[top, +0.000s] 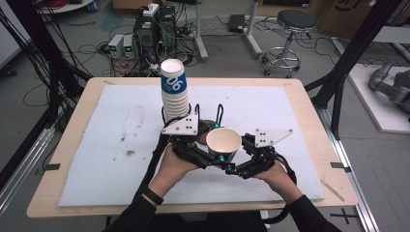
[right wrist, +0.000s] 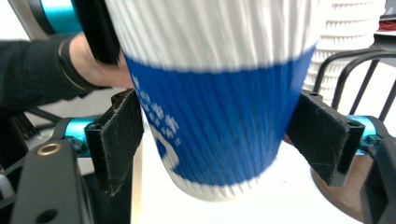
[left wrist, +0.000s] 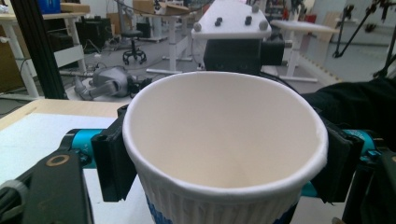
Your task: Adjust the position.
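We see both tongs clamped on one paper cup (top: 223, 141) above the tabletop (top: 290, 104): left tongs (left wrist: 219, 161) under its rim, right tongs (right wrist: 215, 140) lower; cup stack (top: 174, 89) behind.

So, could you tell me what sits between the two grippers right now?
A single paper cup, open end up, sits between the left gripper and right gripper in the high view; both sets of jaws flank it.
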`<state>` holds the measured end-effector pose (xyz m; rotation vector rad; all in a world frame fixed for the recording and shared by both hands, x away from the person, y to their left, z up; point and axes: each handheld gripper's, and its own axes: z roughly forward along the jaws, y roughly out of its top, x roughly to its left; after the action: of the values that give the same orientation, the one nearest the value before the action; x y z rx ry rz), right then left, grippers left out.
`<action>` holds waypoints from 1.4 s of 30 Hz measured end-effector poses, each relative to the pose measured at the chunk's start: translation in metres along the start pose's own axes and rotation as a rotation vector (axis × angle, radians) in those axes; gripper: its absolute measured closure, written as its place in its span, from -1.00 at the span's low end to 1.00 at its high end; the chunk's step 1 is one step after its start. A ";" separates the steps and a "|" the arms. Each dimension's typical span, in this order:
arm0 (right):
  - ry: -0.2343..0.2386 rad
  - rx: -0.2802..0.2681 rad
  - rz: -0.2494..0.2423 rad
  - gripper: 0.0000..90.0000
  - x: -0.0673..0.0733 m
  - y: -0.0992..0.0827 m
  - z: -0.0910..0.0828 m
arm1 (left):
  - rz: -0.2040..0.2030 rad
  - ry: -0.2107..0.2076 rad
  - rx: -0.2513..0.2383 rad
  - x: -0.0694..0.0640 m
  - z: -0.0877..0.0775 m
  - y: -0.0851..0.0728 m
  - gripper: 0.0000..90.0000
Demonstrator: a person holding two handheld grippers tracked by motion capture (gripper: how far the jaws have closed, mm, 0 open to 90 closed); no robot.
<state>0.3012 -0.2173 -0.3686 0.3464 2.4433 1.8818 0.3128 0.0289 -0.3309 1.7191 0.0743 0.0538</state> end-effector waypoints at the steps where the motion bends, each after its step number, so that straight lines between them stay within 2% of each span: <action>1: 0.004 -0.010 0.002 -0.54 0.000 0.000 0.000 | 0.000 0.000 0.000 0.000 0.000 0.000 -0.50; 4: 0.009 -0.041 0.019 -0.54 0.001 0.001 0.001 | 0.019 0.005 0.028 -0.002 0.003 0.001 -0.50; 9: 0.015 -0.057 0.043 -0.47 0.000 0.000 0.002 | 0.020 0.010 0.024 -0.002 0.005 0.001 -0.50; 15: 0.007 -0.068 0.037 -0.44 0.000 -0.001 0.002 | -0.004 0.009 0.019 0.000 0.006 0.000 -0.57; 20: -0.004 -0.059 0.023 -0.44 -0.001 -0.001 0.001 | -0.033 0.003 0.008 0.000 0.006 0.000 -0.76; 26: -0.001 -0.055 0.022 -0.44 -0.001 -0.001 -0.001 | -0.034 0.015 0.010 -0.002 -0.003 0.000 -0.78; 32: -0.005 -0.053 0.017 -0.44 0.000 0.000 -0.001 | -0.031 0.036 -0.003 -0.005 -0.019 -0.003 -0.78; 37: -0.013 -0.063 0.027 -0.45 -0.001 0.001 -0.004 | -0.038 0.055 -0.004 -0.008 -0.029 -0.011 -0.78; 42: -0.025 -0.079 0.023 -0.45 -0.001 0.003 -0.007 | -0.048 0.065 0.004 -0.009 -0.032 -0.020 -0.78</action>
<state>0.3019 -0.2235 -0.3641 0.3935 2.3517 1.9635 0.3008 0.0628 -0.3459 1.7190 0.1635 0.0740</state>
